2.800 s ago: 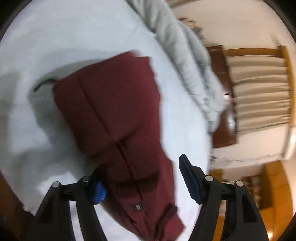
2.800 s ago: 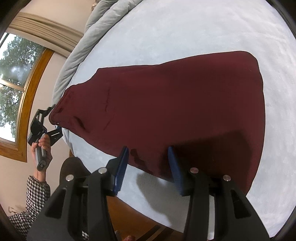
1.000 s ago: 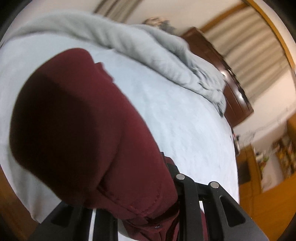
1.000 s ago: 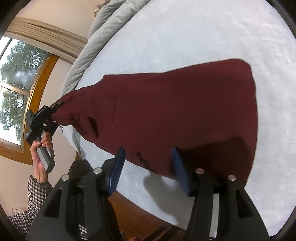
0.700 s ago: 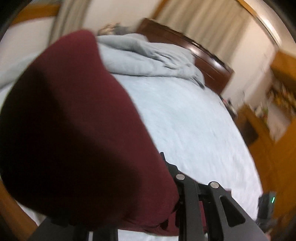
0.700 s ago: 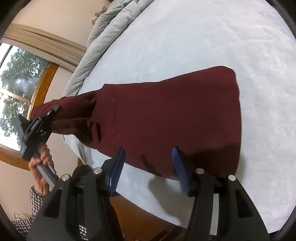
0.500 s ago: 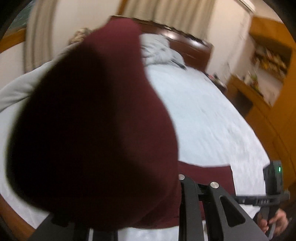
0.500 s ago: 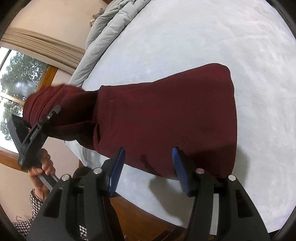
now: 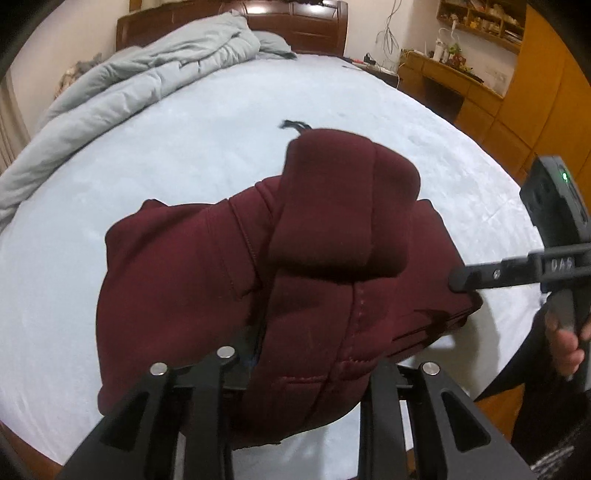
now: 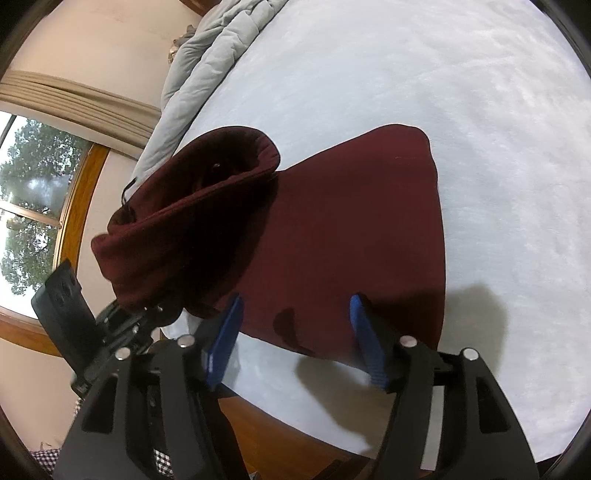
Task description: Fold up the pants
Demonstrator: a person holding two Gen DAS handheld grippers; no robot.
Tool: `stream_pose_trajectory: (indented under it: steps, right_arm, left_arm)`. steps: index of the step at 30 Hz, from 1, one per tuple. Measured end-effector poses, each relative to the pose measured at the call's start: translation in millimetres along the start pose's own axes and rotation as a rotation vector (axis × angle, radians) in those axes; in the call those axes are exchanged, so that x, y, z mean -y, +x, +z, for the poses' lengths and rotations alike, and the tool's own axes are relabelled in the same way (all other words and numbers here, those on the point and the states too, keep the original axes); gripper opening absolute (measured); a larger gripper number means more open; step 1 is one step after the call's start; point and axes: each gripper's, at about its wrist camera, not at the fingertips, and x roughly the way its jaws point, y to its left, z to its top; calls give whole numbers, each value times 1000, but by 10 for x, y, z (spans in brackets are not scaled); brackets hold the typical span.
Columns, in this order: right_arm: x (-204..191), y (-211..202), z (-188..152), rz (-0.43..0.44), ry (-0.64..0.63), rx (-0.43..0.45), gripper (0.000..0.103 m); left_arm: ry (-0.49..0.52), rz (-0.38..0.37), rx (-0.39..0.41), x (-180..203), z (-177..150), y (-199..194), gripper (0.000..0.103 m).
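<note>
1 pair of maroon pants lay on the pale blue bed sheet near the bed's front edge, already doubled over, with 1 thick end lifted and curled back above the flat part. The left gripper pinched that lifted end: cloth filled the gap between its 2 fingers and hid the pads, and its jaws had just eased apart a little with the fabric between them. In the right wrist view the same raised fold hung over the flat layer, with the left gripper's black body under it.

The right gripper hovered at the near edge of the pants, its 2 blue pads spread wide on either side of the hem; its jaws had just been opening further, and the pads did not press on the cloth. In the left wrist view 1 finger of it reached in from the right, its tip over the folded corner, with a hand on the grip.

1 rumpled grey duvet lay along the far side of the bed, against 1 dark wooden headboard. 1 window showed trees outside.
</note>
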Motion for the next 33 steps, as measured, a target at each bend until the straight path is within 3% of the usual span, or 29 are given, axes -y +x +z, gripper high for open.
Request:
stream_pose_trajectory:
  steps: [7,9,10,11,12,16,18,23,27,33]
  right_arm:
    - [-49,6,61,-3,1,-4,76]
    - [-72,15,83,2,4,-6,77]
    - [-83,18,92,2,1,-7,77]
    - [-95,28,101,-1,-3,-8,77]
    - [-100,32,105,-4,-4,-11,77]
    - [-138,36,109,1,0,-19,77]
    - [-177,28,133,17,3,-24,82]
    - [-265,110,211,70,23,-60,91]
    - [-287,339,256,67,50,-123,91]
    - [-328,543,299,62,65,-162,93]
  left_arm:
    - [-63,6,17,-177,33,-216,36]
    - [-74,2,-7,-164,17,-162,66]
    - [-89,-24,18,-176,-3,-210,98]
    - [-106,-57,83,-155,-20,-301,99]
    - [-101,-75,99,-108,-29,-345,99]
    - [-123,-113,61,-25,-20,-330,99]
    - [-169,-129,66,-113,-23,-377,99]
    - [-302,-75,81,-571,-57,-527,99]
    - [-371,-37,54,-815,-102,-529,99]
    - [-430,-55,20,-974,-166,-469,99]
